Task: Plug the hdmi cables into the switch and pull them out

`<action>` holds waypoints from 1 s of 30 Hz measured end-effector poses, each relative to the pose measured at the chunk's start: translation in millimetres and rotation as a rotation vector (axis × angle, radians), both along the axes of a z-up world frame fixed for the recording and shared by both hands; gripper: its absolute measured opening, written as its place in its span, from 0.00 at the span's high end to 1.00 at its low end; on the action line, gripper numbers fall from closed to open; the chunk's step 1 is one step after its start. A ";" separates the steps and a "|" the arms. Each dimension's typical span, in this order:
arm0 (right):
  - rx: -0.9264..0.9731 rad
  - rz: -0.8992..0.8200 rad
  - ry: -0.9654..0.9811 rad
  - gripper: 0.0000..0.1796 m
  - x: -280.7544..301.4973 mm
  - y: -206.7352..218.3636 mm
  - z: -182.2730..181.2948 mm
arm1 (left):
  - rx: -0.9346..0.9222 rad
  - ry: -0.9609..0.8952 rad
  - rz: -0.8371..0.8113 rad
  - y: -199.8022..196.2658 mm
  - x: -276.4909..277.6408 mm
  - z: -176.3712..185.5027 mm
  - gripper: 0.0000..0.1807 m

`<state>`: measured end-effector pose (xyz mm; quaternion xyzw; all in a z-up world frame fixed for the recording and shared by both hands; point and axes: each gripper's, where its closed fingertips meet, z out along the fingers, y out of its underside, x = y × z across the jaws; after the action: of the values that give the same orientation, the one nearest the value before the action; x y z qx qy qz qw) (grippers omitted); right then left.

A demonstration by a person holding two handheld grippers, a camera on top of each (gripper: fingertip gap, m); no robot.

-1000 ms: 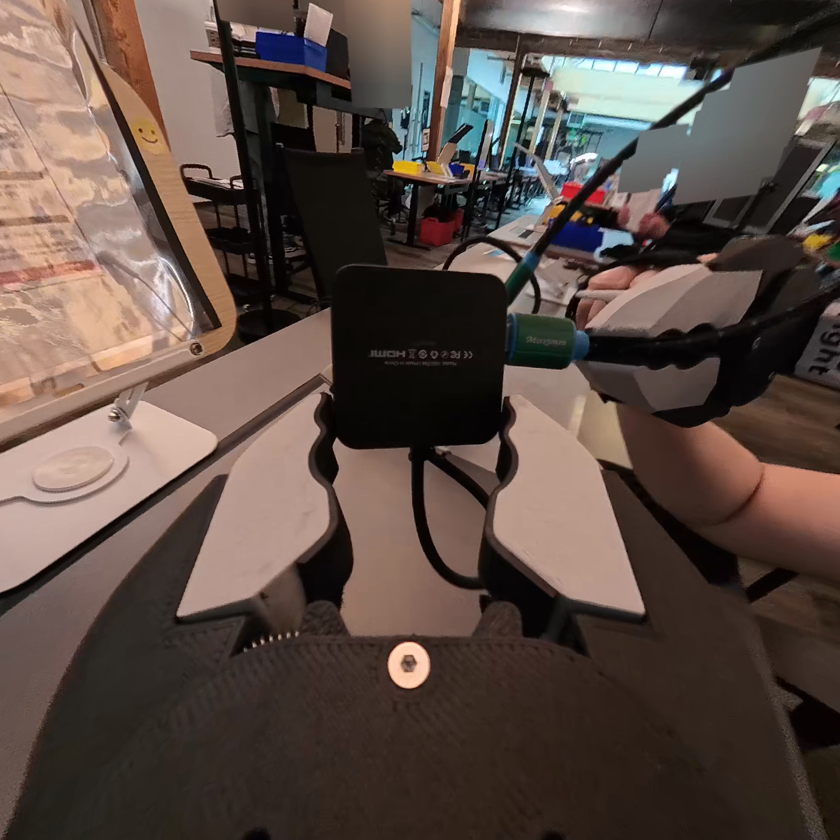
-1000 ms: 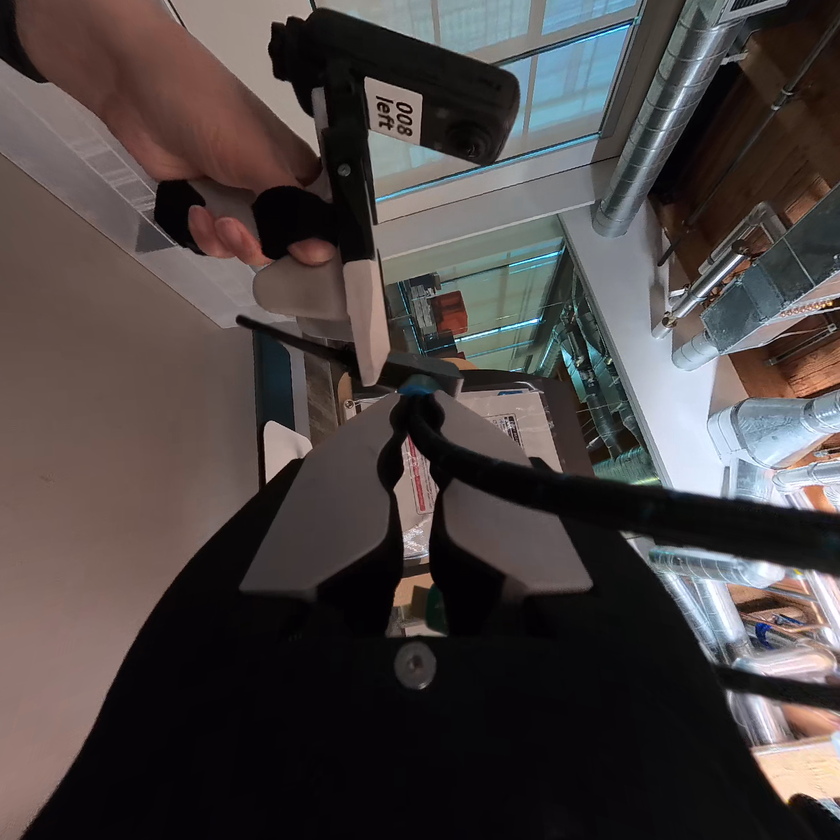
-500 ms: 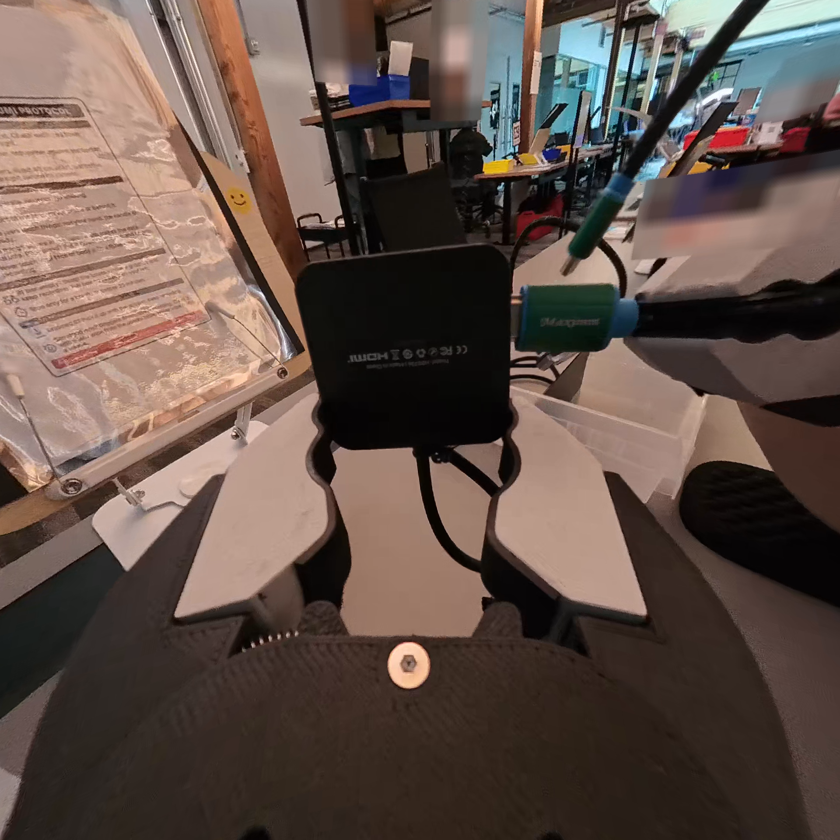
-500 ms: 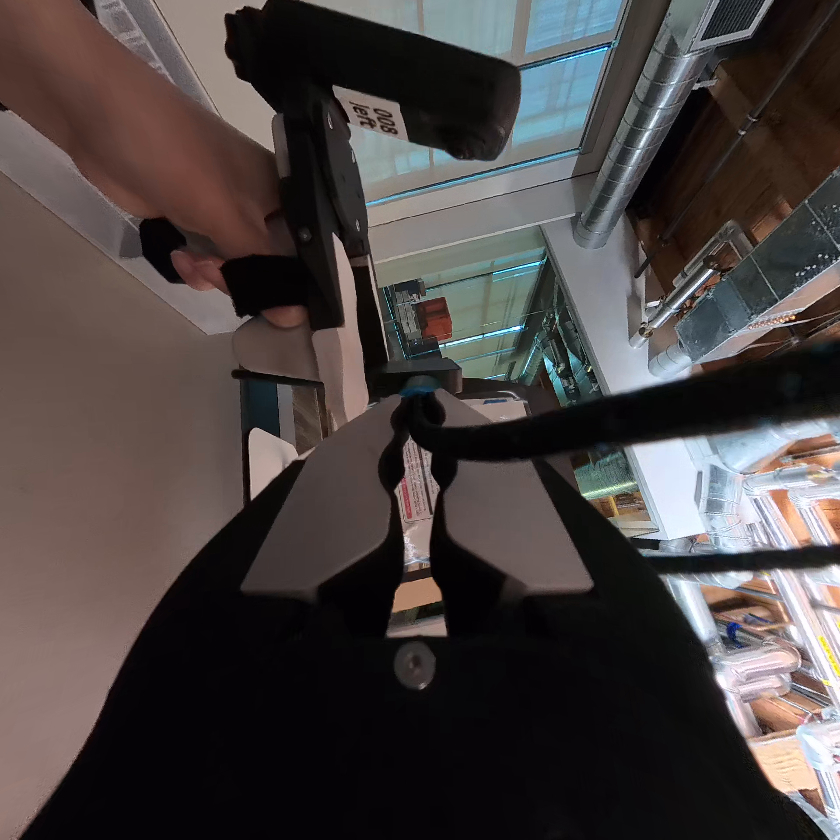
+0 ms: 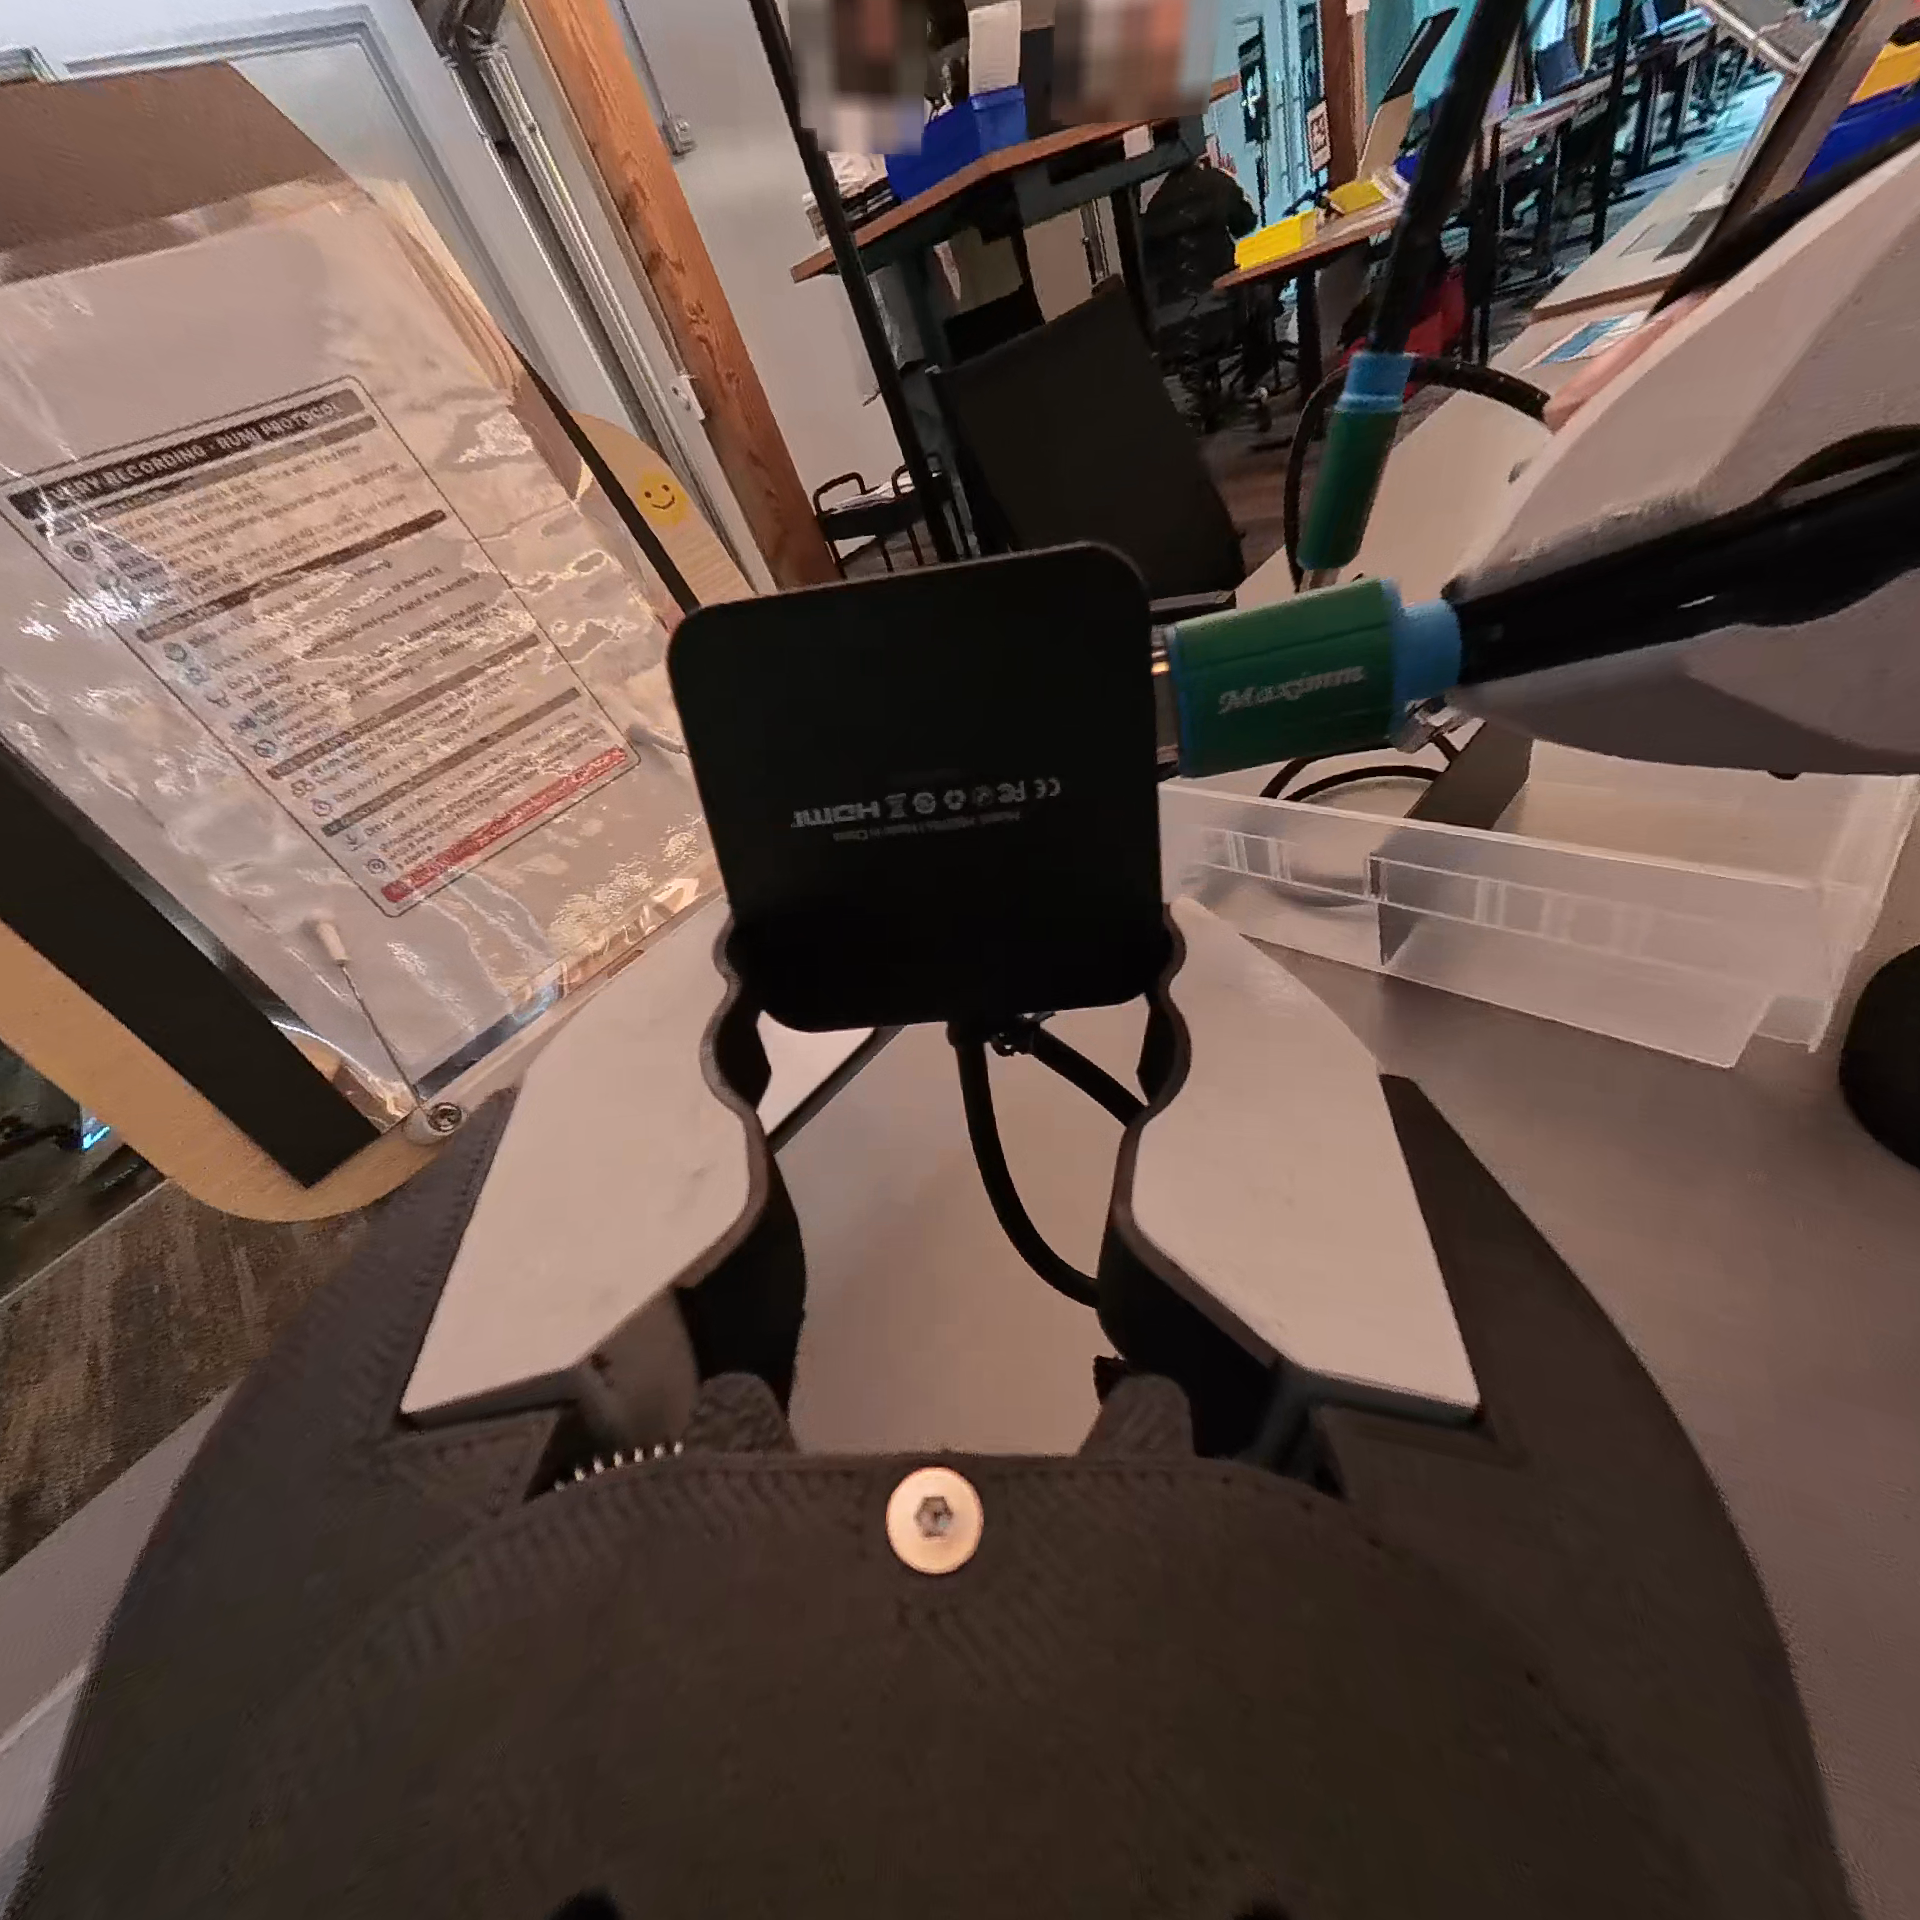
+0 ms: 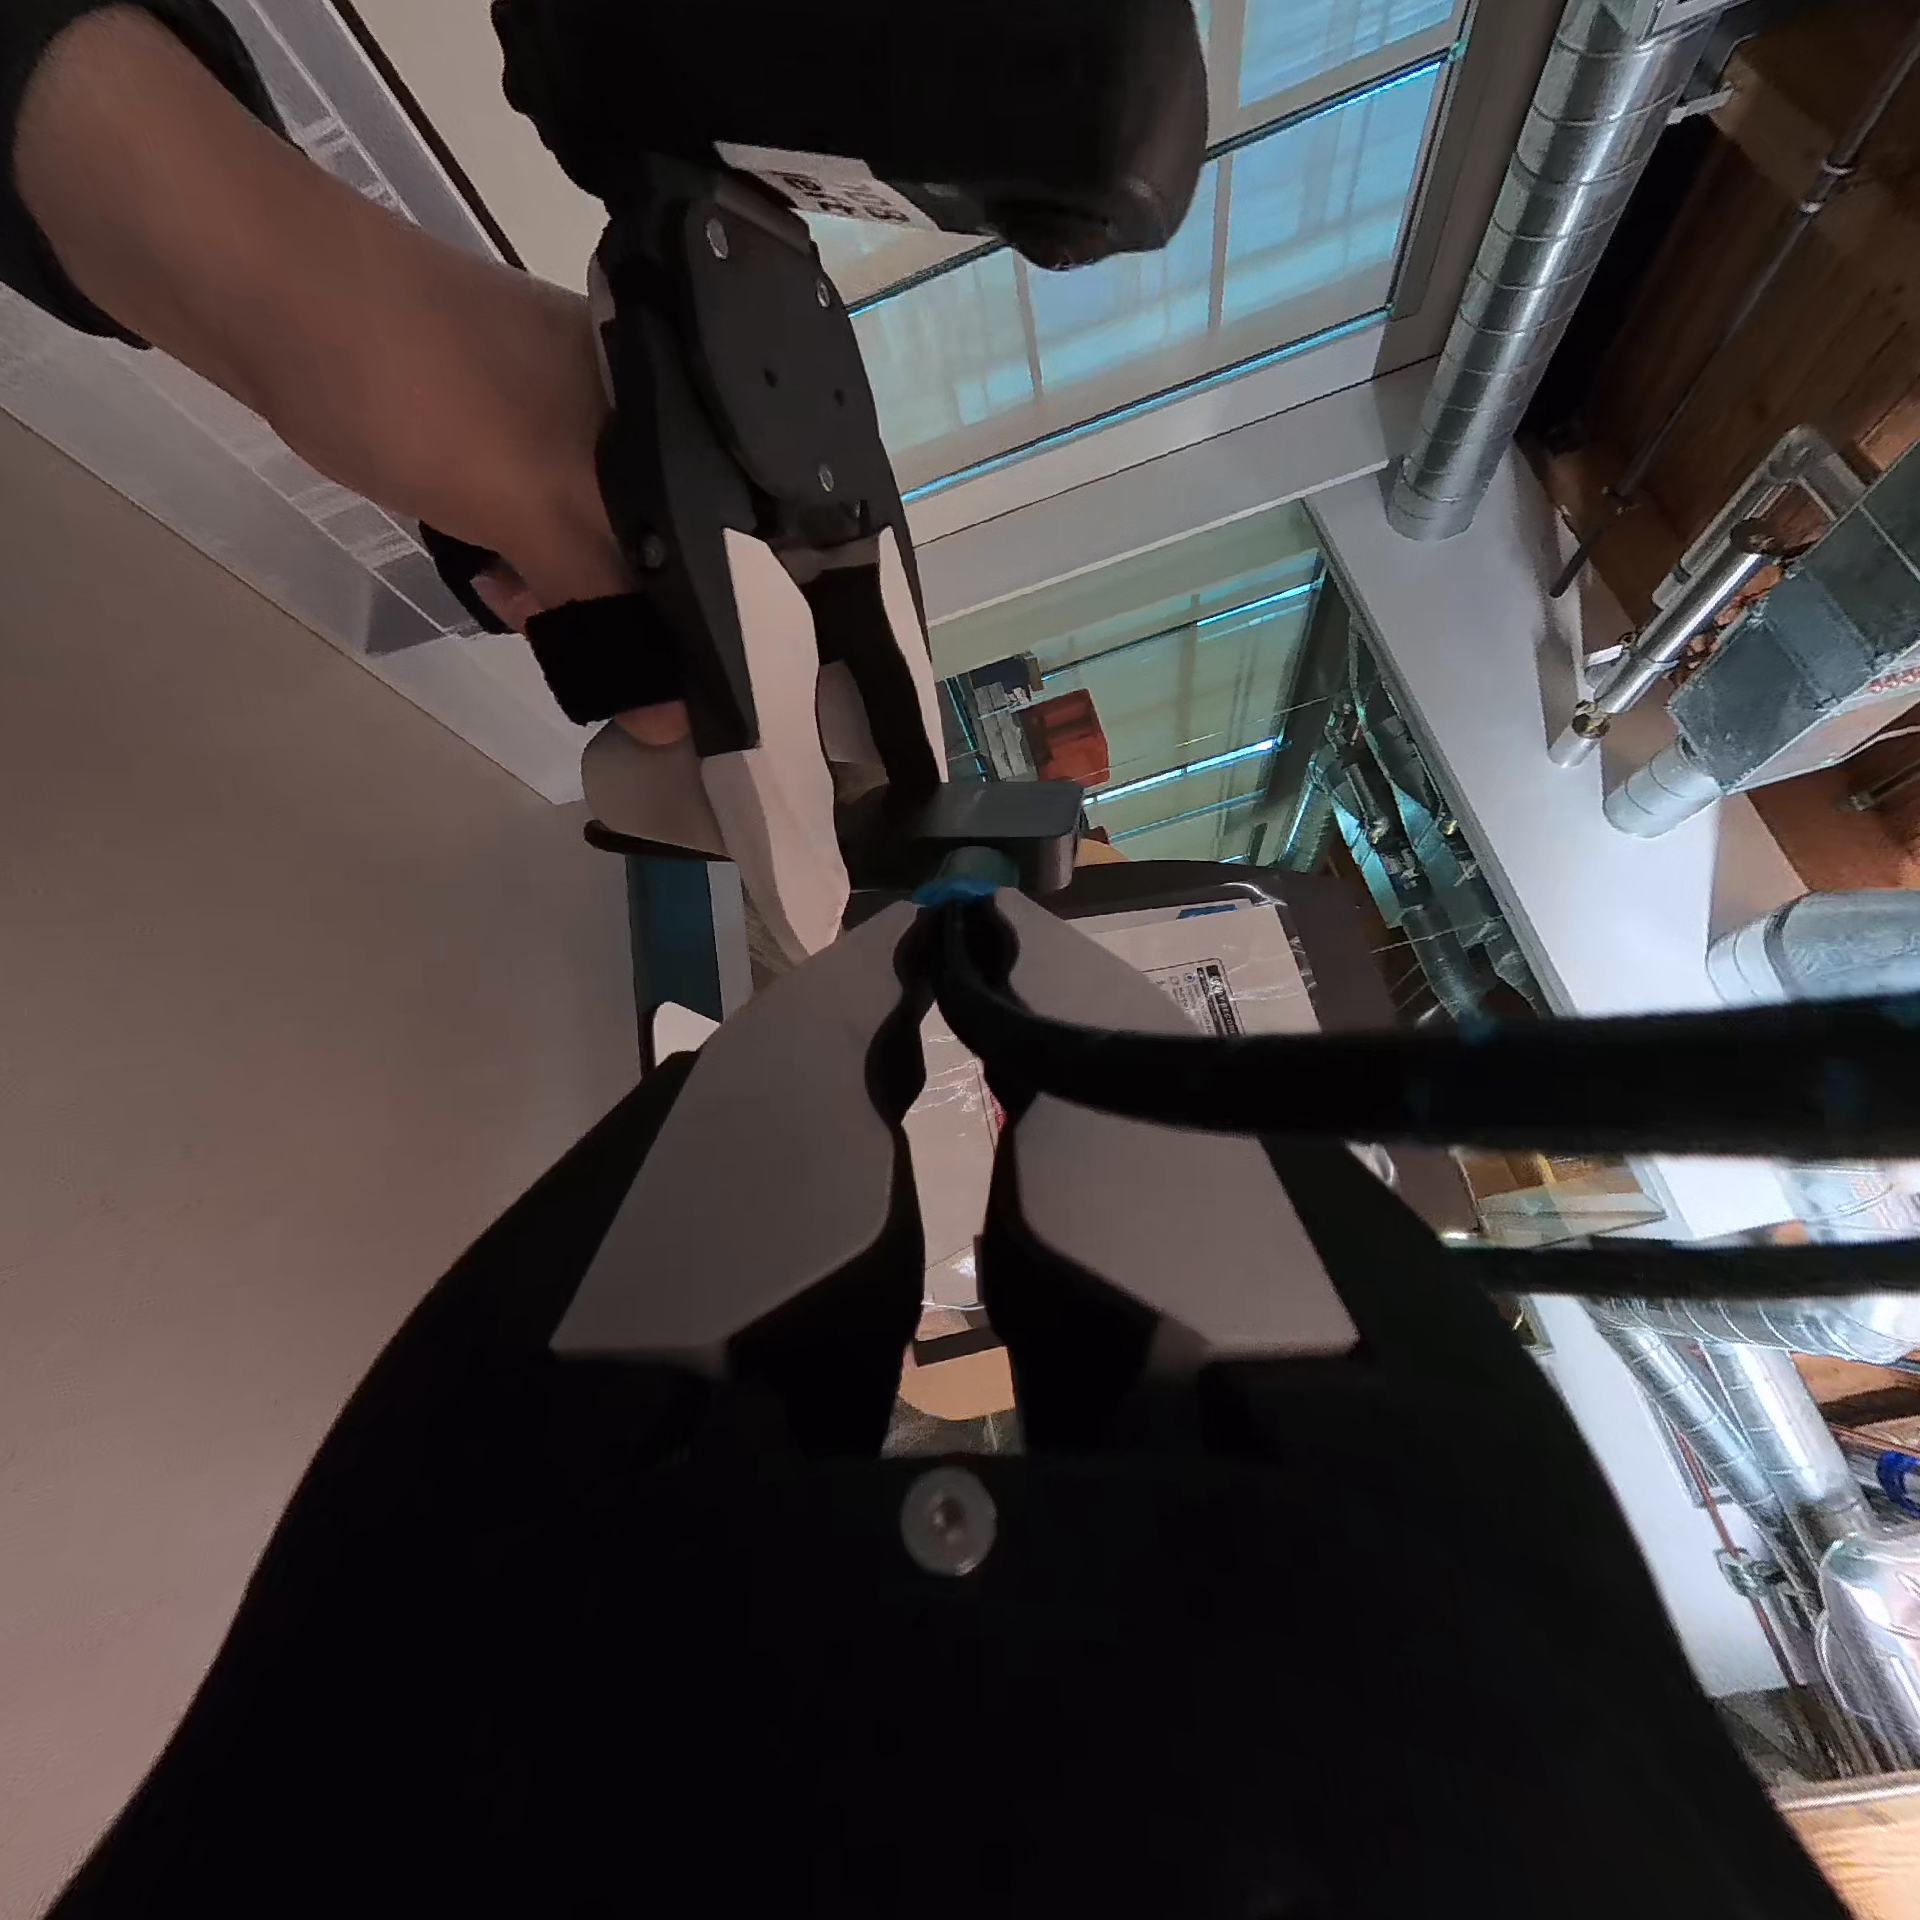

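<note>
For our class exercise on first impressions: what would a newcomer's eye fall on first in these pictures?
First, the black switch, held upright at the centre of the left wrist view by the left tool. Next, the green plug at the switch's right edge, its cable gripped by the right tool. Behind, on the left, stands a laminated sheet.

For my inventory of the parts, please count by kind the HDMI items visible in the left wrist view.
HDMI switch box: 1
Green HDMI plugs: 2, one at the switch's side, one hanging behind
Thin black cables under the switch: 2
Total: 5
</note>
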<state>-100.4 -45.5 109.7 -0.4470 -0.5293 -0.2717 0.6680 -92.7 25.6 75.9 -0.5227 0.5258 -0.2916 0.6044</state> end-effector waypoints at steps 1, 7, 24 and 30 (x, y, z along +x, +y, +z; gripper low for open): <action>-0.005 -0.003 -0.004 0.96 0.4 0.5 -0.9 | 0.001 0.011 0.000 0.5 0.0 -1.0 0.61; 0.000 -0.018 0.034 0.96 0.7 5.4 -1.5 | -0.012 0.029 0.020 5.1 -1.4 -2.2 0.61; 0.051 -0.026 0.144 0.96 -3.2 10.9 -0.9 | -0.038 0.020 0.039 9.2 -6.5 0.6 0.61; 0.024 -0.017 0.137 0.96 -1.2 10.3 -1.0 | 0.011 0.043 0.047 8.7 -8.3 2.1 0.61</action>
<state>-101.6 -35.2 108.7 -0.4609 -0.4754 -0.2523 0.7056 -101.0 34.2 78.0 -0.5379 0.5275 -0.2631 0.6026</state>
